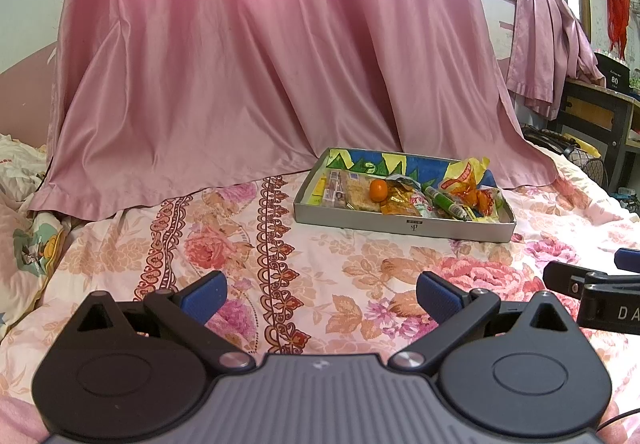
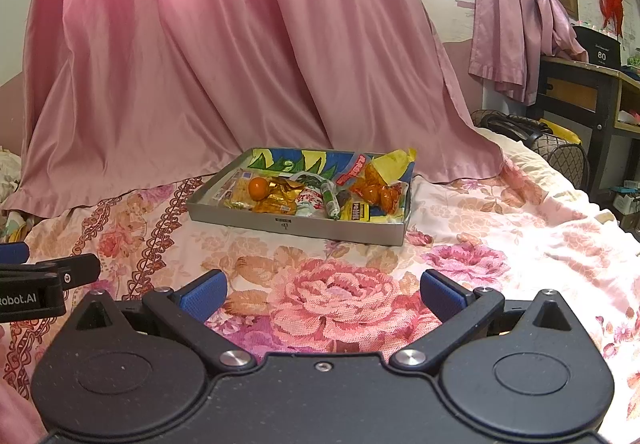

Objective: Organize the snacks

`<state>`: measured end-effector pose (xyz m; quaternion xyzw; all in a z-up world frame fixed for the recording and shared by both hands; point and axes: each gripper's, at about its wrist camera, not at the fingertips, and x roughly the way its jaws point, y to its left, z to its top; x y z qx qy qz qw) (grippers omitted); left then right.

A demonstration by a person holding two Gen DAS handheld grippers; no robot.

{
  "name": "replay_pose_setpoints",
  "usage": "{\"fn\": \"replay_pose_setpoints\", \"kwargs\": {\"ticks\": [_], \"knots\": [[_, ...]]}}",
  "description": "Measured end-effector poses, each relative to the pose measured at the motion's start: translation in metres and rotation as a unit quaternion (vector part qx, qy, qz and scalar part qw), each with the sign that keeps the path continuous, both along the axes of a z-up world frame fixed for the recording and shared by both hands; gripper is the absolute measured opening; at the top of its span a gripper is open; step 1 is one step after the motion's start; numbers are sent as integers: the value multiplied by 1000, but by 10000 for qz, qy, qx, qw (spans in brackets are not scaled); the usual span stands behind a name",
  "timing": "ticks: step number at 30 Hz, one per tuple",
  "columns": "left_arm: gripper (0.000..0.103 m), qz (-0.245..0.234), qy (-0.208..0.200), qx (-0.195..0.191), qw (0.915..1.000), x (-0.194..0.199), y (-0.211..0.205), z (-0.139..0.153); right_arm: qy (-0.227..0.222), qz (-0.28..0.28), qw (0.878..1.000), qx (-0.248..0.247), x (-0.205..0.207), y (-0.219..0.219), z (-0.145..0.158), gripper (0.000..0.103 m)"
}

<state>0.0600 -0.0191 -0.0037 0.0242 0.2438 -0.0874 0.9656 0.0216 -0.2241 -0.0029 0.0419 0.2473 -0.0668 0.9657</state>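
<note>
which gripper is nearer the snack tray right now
Right, though only slightly. The right gripper faces the tray almost head-on, with a short strip of floral bedspread between. The left gripper sits further left, with the tray ahead and to its right. Both are open.

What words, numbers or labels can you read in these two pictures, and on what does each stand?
"80": dark box on the desk.
"Robot.AI": side of the left tool, seen from the right wrist.
"DA", cut off: side of the right tool, seen from the left wrist.
Tray front label and snack wrappers: too small or blurred.
</note>
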Motion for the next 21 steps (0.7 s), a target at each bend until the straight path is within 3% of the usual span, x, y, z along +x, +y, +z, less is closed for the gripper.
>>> {"fn": "replay_pose_setpoints", "kwargs": {"ticks": [10,21], "knots": [[103,123,324,174,9992,2,1,-8,9,-1,10000,-7,0,0,-1,102],[103,144,352,188,9991,4,1,-5,38,18,10000,-37,0,1,-3,102]]}}
